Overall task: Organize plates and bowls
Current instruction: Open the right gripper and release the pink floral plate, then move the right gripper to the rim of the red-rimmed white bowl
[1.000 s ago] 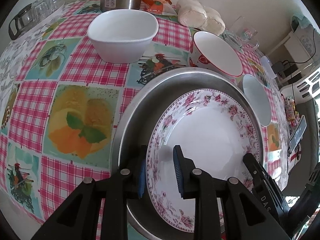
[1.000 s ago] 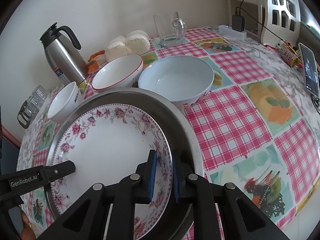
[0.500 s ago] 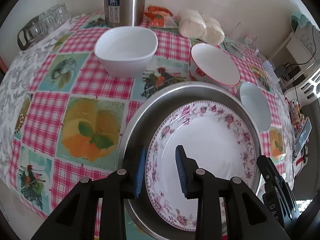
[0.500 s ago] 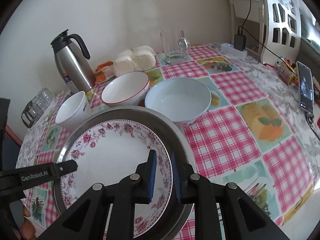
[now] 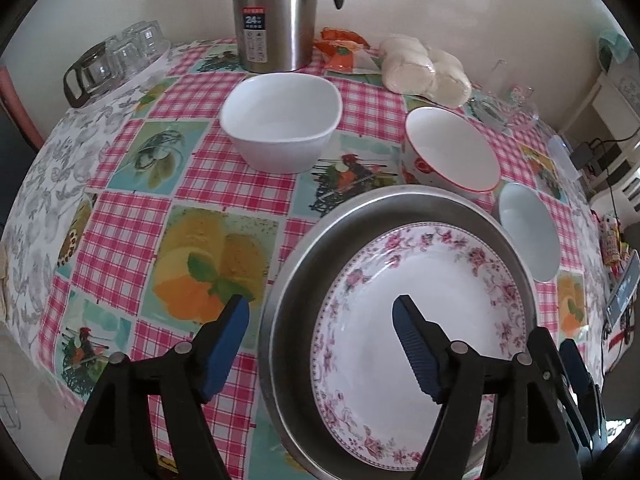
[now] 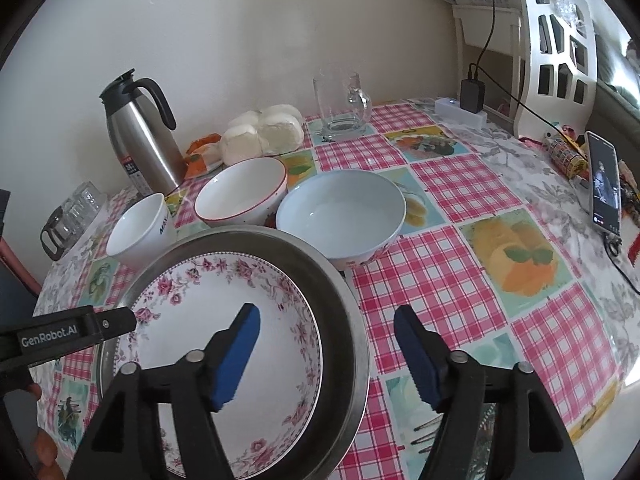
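A white plate with a pink flower border (image 5: pixel 420 280) (image 6: pixel 208 304) lies inside a round steel tray (image 5: pixel 304 280) (image 6: pixel 336 280) on the checked tablecloth. My left gripper (image 5: pixel 320 304) hangs over their left rims. Its jaws are opening, one on each side of the rims and touching neither. My right gripper (image 6: pixel 327 314) is opening the same way over the right rims, its pads off them. Behind the tray stand a square white bowl (image 5: pixel 280 120) (image 6: pixel 136 232), a red-rimmed bowl (image 5: pixel 452 152) (image 6: pixel 240 196) and a pale blue bowl (image 5: pixel 528 232) (image 6: pixel 340 212).
A steel thermos (image 5: pixel 276 16) (image 6: pixel 140 136), a bag of white buns (image 5: pixel 424 68) and a glass mug (image 6: pixel 344 108) line the wall side. Upturned glasses (image 5: pixel 116 56) sit far left. A phone (image 6: pixel 604 184) and a power strip (image 6: pixel 460 112) lie at the right.
Both grippers have let go of the flowered plate's rim and their jaws have spread wide. Both have also tipped up a little, so more of the wall shows.
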The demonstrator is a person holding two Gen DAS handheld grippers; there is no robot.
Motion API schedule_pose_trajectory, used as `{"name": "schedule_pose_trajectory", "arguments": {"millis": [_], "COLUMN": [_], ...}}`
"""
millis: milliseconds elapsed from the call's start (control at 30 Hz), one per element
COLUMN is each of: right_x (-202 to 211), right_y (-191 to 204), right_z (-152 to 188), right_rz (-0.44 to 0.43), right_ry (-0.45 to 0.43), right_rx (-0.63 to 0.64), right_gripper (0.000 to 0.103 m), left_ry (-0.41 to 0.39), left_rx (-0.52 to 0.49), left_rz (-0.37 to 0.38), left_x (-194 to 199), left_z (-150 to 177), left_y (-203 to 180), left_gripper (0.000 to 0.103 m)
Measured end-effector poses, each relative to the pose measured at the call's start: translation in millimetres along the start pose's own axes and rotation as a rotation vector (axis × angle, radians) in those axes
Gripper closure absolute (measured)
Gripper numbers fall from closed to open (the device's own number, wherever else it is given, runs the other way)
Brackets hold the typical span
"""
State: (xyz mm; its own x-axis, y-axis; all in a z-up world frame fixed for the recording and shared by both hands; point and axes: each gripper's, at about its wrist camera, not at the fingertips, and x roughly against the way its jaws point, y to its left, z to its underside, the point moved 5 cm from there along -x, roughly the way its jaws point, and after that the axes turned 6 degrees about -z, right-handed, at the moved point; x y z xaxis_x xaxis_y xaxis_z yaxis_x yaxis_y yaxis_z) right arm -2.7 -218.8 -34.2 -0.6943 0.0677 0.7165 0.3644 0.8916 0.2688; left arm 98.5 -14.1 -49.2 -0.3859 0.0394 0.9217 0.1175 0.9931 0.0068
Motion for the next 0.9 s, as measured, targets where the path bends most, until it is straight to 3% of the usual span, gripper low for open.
{"name": "schedule_pose_trajectory", "arguments": {"millis": [267,333,367,500,900], "right_x": [-1,-1,-1,1,2], "right_y": [1,1,0,-3,-6], "right_z": [1,1,0,-2,-2], "right_rz": [-0.018,-0.025,-0.026,-0.013,0.000], "right_ry": [0.001,-0.001,-0.005,-0.020,-0.023], "right_rx": [0.014,0.013,0.013,0.015,0.040], "right_gripper": [0.012,0.007,0.000,0.000,0.000], "left_ry": [0.006,-0.008,-0.017,-0.031,-0.061], "left_rx": [0.025,0.029,0.031,0.042,0.060], "left_rz": [-0.025,-0.040,-0.048,-0.074,-0.058], "left_x": [-4,-3,-2,-1,4], "left_z": [1,0,0,-1,-7], "left_y": [5,6,7,10,6], "left_gripper": [0.027,0.014,0.002,0.001,0.001]}}
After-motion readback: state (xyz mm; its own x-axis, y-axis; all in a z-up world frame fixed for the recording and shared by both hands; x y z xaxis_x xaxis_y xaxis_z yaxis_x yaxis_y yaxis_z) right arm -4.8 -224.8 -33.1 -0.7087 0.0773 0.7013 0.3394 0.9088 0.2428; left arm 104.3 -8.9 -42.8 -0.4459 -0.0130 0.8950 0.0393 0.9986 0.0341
